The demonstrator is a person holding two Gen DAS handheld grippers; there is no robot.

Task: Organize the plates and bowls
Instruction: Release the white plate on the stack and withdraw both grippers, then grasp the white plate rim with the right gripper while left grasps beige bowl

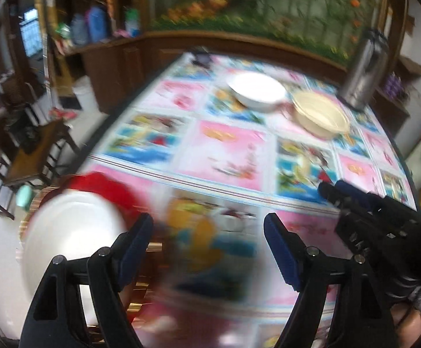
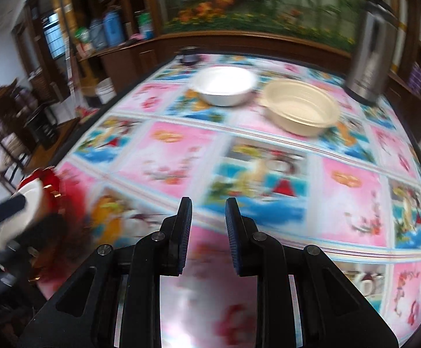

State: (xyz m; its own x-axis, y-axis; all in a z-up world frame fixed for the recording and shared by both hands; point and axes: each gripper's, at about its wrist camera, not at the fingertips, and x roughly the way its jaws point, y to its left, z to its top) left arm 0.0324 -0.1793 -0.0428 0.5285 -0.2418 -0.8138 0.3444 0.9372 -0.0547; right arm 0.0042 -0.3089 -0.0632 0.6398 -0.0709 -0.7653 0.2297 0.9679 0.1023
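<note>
From your left wrist, the left tongs [image 1: 207, 226] stand wide and empty over the counter [image 1: 228, 150], a white plate [image 1: 71, 232] on a red one [image 1: 109, 185] just beside them at the near edge. From your right wrist, the right tongs [image 2: 208, 206] are nearly closed on nothing; the white bowl [image 2: 223, 85] and cream bowl [image 2: 300, 105] sit far across, so I judge you're between pickups and must reach for them next.

The table [image 2: 352, 179] bears a white bowl [image 2: 225, 87], cream bowl [image 2: 300, 110], kettle [image 2: 370, 63].
</note>
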